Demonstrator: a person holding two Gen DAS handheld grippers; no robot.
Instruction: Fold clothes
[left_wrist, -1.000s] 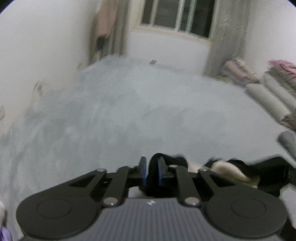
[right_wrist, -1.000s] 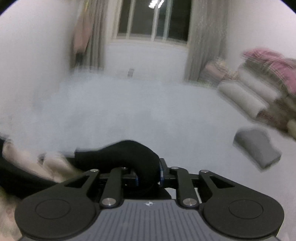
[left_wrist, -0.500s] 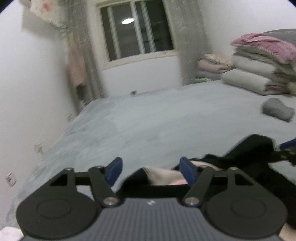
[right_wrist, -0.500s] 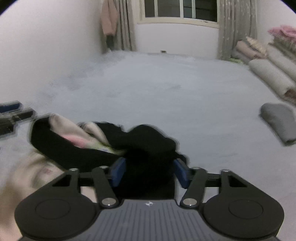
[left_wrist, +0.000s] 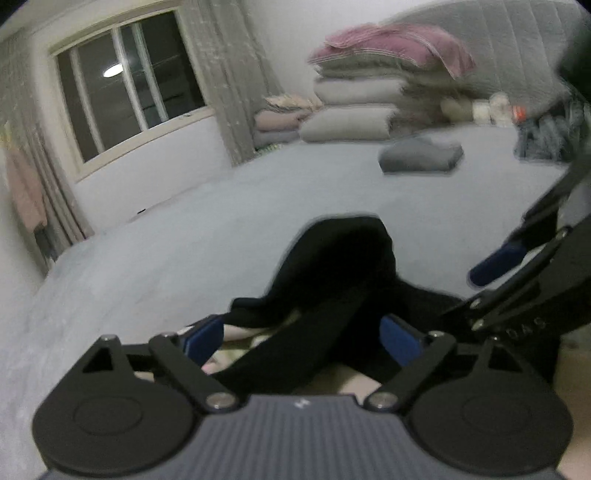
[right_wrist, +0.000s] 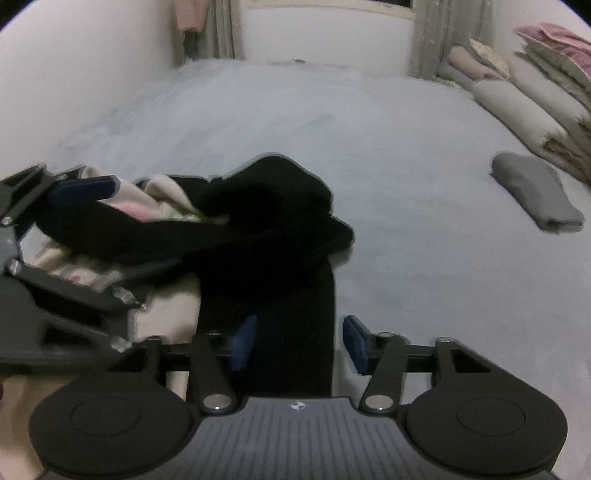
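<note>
While both the left gripper (left_wrist: 301, 341) and right gripper (right_wrist: 299, 341) stand released, the black-and-cream garment (right_wrist: 258, 218) lies bunched near the grey bed's (right_wrist: 332, 110) front edge; regrasping an edge seems next.

The left gripper (left_wrist: 303, 341) was held low, its two blue-padded fingers (left_wrist: 205, 338) spread wide apart. The right gripper (right_wrist: 297, 345) was also held low, and its blue fingers (right_wrist: 354, 343) stood apart too. The two tools were close together, each one visible at the edge of the other's view, with the right one tilted.
</note>
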